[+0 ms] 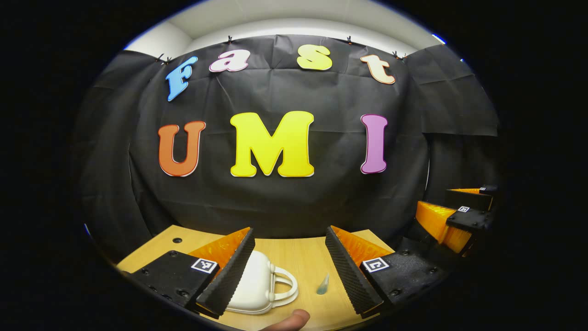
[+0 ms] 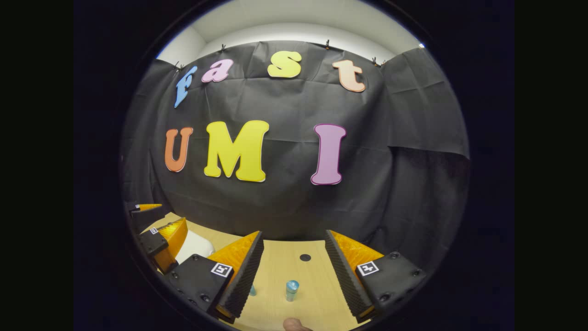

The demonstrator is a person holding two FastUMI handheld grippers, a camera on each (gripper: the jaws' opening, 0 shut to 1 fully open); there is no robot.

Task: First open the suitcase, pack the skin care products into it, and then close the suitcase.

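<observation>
White suitcase (image 1: 257, 282) in left claw (image 1: 294, 271) view — blue bottle (image 2: 291, 289) in right's.

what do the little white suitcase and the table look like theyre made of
Suitcase: looks like hard moulded plastic, white with a soft sheen; rounded shell and a one-piece loop handle suggest it, though painted metal can't be ruled out.
Table: light wood or wood-look laminate, matt; fine straight grain lines show.

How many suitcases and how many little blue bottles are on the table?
Suitcase: 1, white, shut
Little blue bottles: 2, an upright bottle and a tube
Total: 3
</observation>
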